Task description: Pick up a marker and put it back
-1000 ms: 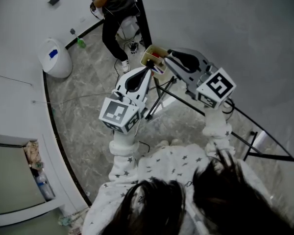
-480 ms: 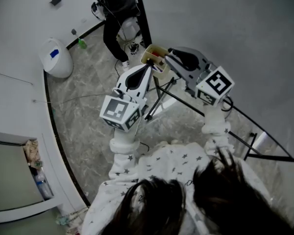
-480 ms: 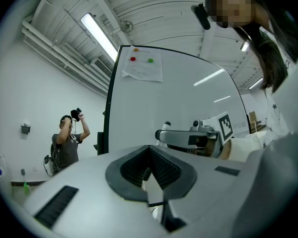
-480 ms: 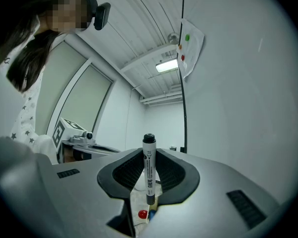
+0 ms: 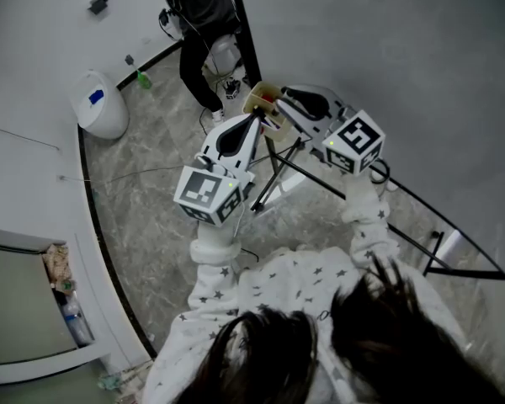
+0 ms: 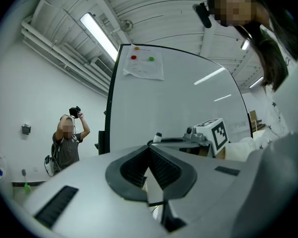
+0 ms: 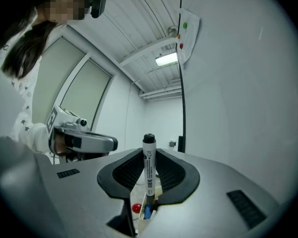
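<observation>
Our right gripper (image 5: 280, 102) is clamped on the marker (image 7: 148, 168). The marker stands straight up between the jaws in the middle of the right gripper view, black cap on top. Its low end is right at the little box (image 5: 259, 98), which sits near the top middle of the head view. We think the marker is light and stiff, so it will not bend. Its round, smooth body could slip or spin, so we should hold it around the middle, as we do now, and squeeze gently. Our left gripper (image 6: 149, 151) is closed with nothing in it, and in the head view it points up toward the box from the lower left. Compared with a moment ago, the right gripper has moved a bit to the left and up in the head view, and its marked cube now sits closer to the box. The left gripper has hardly moved. The person at the top of the head view has stepped a little farther up.
</observation>
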